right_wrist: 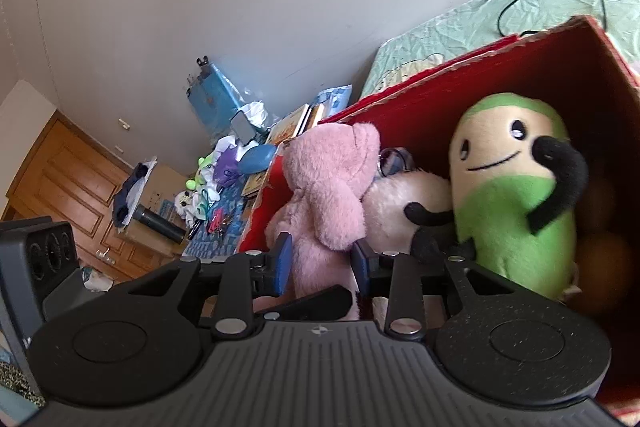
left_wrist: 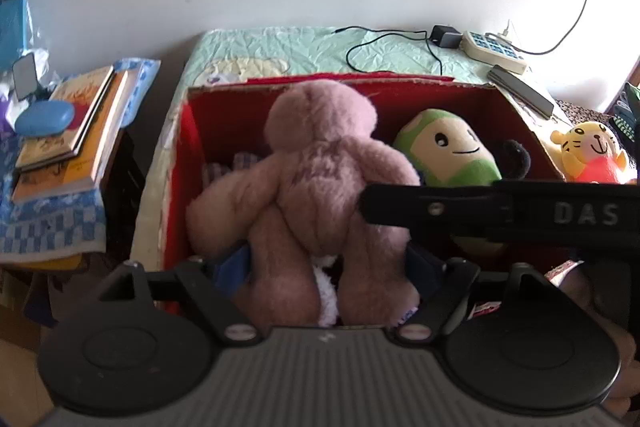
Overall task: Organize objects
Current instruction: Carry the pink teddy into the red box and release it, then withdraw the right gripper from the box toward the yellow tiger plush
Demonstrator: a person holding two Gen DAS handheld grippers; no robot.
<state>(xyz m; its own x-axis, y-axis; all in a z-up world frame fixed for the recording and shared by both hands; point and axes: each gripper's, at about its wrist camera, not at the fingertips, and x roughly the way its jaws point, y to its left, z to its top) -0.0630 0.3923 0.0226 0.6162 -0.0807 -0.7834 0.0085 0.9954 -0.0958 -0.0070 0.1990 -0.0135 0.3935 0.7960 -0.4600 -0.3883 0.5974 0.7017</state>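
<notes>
Let the pink teddy bear (left_wrist: pixel 320 179) settle upright in the red box (left_wrist: pixel 188 163) on the bed, beside the green plush (left_wrist: pixel 448 151); left hand-held gripper (left_wrist: pixel 328 267) open around its legs, right hand-held gripper (right_wrist: pixel 322 263) part-open around it, pads apparently off; yellow tiger toy (left_wrist: pixel 588 153) outside, right.

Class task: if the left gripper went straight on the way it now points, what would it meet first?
The pink plush bear: its legs already lie between the left gripper fingers, above the red box. Depth is hard to judge.
</notes>
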